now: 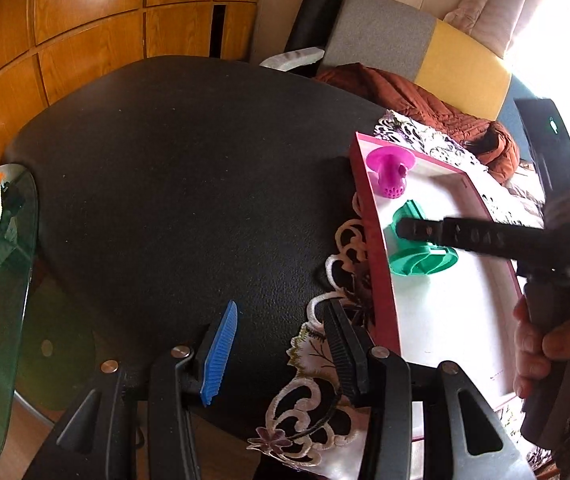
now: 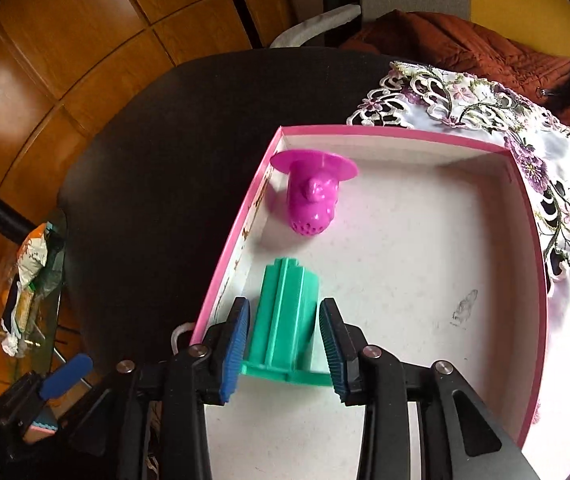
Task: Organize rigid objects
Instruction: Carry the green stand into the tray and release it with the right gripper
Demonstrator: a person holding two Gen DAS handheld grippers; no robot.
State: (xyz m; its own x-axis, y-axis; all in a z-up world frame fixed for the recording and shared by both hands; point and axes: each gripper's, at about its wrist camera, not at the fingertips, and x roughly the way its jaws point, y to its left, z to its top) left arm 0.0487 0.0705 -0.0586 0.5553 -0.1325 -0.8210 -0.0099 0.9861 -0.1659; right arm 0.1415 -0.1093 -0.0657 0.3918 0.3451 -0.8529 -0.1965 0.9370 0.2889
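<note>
A pink-rimmed white box (image 2: 389,133) lies on a lace cloth at the right of a black table (image 1: 173,184). A magenta perforated piece with a round flange (image 2: 313,196) lies in its far left corner. Nearer, a green ribbed piece with a flat base (image 2: 285,312) lies on the box floor. My right gripper (image 2: 284,308) straddles the green piece, its pads just off the sides, open. In the left wrist view the right gripper's finger (image 1: 445,234) reaches over the green piece (image 1: 421,262). My left gripper (image 1: 281,320) hangs open and holds nothing, over the table's near edge beside the box (image 1: 377,260).
A flowered lace cloth (image 2: 485,100) spreads under and beyond the box. A glass side table (image 1: 1,280) at the left carries snack packets. A brown jacket (image 1: 425,108) lies on a grey and yellow chair behind the table. A person's hand (image 1: 545,344) holds the right gripper's handle.
</note>
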